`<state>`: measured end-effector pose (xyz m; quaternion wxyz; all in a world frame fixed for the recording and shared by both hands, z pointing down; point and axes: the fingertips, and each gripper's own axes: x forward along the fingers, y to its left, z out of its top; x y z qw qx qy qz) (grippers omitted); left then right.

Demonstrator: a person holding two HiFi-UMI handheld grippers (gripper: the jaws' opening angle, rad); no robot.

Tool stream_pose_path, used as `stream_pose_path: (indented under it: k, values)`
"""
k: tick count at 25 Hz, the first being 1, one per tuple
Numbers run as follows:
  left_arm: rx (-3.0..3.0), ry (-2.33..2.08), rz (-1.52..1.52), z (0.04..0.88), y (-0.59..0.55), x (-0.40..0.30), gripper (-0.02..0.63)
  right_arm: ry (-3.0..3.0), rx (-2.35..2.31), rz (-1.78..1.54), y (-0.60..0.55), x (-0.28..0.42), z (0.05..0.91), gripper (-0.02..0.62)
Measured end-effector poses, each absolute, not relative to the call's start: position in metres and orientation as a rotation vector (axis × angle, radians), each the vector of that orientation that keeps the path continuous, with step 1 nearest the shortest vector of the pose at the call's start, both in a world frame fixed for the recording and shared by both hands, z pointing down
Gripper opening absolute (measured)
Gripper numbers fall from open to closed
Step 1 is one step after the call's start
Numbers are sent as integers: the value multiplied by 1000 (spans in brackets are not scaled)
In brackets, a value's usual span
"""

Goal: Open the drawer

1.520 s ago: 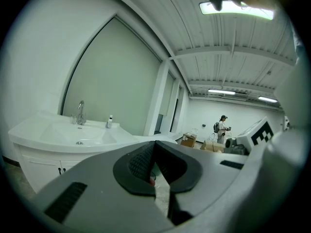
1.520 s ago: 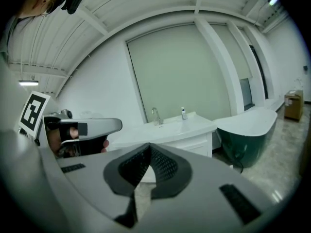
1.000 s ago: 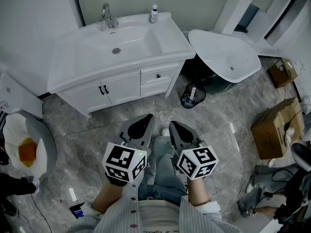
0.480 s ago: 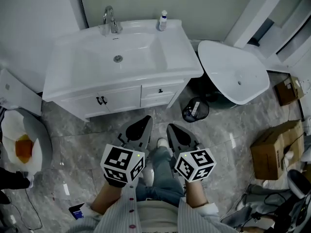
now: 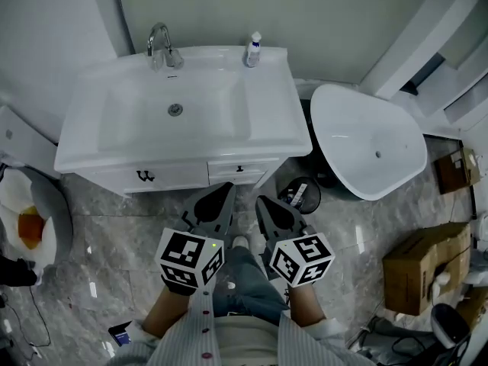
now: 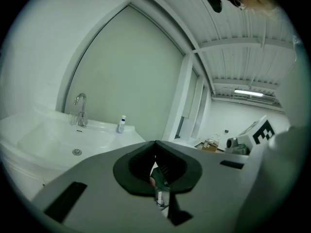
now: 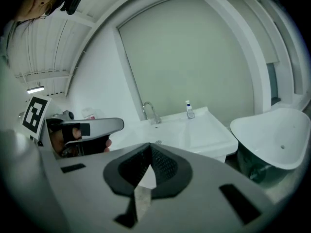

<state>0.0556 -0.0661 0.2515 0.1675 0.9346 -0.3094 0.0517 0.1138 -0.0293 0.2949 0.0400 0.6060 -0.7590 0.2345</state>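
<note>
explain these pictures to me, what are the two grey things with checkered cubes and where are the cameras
No robot here: a person holds a grey two-jaw tool in each hand. The head view looks down from the person's head at the left tool and right tool; each checkered cube is part of its tool. The other two views come from cameras riding on the tools. Both tools are shut and hold nothing. Ahead stands a white vanity cabinet with a chrome tap and a small white and blue bottle on top. Its small white drawer with a dark knob is closed, untouched.
</note>
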Motion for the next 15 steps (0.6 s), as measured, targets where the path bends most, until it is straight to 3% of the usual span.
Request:
stream_pose_path:
  k: [15]
  values:
    - [2563,-1099,127,266,-119,101,17,-2443,1598,720,-96,163,310,8]
